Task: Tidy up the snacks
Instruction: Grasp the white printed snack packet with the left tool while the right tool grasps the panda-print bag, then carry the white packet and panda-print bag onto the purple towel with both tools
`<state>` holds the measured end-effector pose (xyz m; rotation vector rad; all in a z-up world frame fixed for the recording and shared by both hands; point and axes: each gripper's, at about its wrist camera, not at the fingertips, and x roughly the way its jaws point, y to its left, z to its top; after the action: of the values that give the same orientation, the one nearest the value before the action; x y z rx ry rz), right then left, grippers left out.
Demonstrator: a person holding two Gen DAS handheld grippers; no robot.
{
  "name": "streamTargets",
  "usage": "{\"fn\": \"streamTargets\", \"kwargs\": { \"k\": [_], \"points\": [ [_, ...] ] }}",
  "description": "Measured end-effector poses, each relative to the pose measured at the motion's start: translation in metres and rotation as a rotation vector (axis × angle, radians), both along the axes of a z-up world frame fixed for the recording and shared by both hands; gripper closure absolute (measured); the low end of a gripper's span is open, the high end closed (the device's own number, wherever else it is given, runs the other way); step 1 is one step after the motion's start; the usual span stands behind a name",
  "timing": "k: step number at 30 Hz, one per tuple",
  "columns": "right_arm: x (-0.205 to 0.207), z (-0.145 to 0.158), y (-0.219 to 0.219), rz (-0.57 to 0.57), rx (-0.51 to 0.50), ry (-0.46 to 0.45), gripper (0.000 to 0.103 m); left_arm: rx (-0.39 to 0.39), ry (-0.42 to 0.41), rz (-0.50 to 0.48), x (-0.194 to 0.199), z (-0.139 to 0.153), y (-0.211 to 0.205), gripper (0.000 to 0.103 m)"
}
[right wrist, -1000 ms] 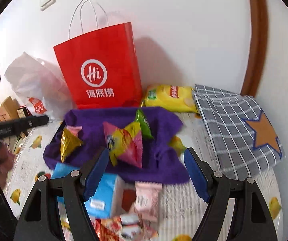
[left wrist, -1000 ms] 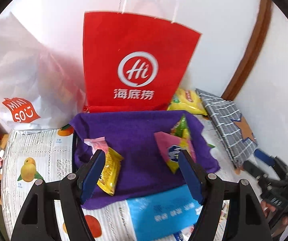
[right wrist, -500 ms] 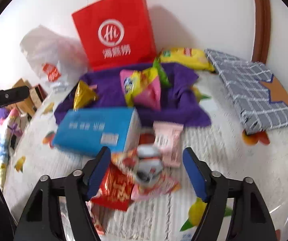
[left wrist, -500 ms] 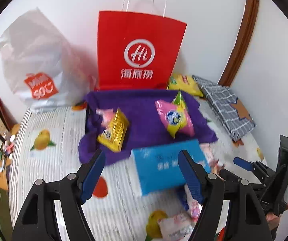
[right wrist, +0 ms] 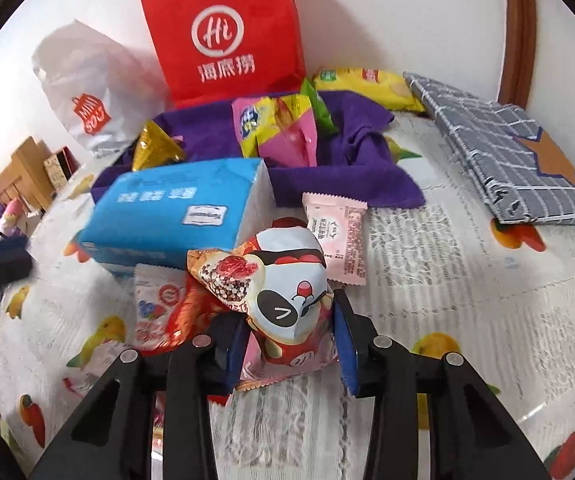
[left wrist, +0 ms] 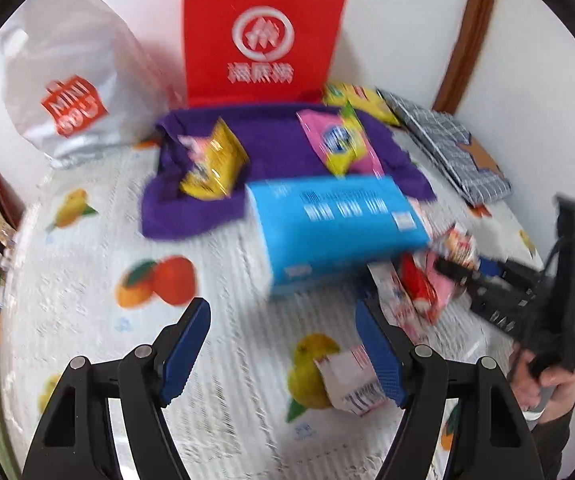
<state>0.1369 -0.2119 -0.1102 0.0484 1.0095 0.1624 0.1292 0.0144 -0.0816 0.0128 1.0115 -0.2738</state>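
My right gripper is shut on a white and red snack packet with a cartoon face, at the top of a pile of small packets on the fruit-print tablecloth. A pink packet lies just beyond. A purple cloth behind holds a pink and yellow bag and a gold packet. My left gripper is open and empty above the cloth, with a small white packet by its right finger. The right gripper also shows in the left wrist view.
A blue tissue pack lies between the pile and the purple cloth. A red paper bag and a white plastic bag stand against the wall. A yellow chip bag and a grey checked pouch lie at the right.
Both grippers have pulled back toward the near side of the table. The right gripper has come down and closed on the white and red packet. The left stays open.
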Motion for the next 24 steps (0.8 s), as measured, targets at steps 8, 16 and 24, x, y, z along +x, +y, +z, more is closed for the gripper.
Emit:
{"fn": "streamTargets", "kwargs": {
  "k": [8,16,24],
  "points": [
    [-0.027,0.013,-0.013,-0.023,0.021,-0.029,0.064,-0.043,0.098,-0.085,-0.013,-0.036,-0.041,0.030],
    [-0.040,0.010,-0.018,-0.030,0.002,-0.023,0.064,0.044,0.139,-0.117,-0.019,-0.064,-0.051,0.030],
    [-0.038,-0.002,-0.017,-0.018,0.020,0.008,0.064,0.055,0.107,-0.116,-0.022,-0.068,-0.050,0.030]
  ]
}}
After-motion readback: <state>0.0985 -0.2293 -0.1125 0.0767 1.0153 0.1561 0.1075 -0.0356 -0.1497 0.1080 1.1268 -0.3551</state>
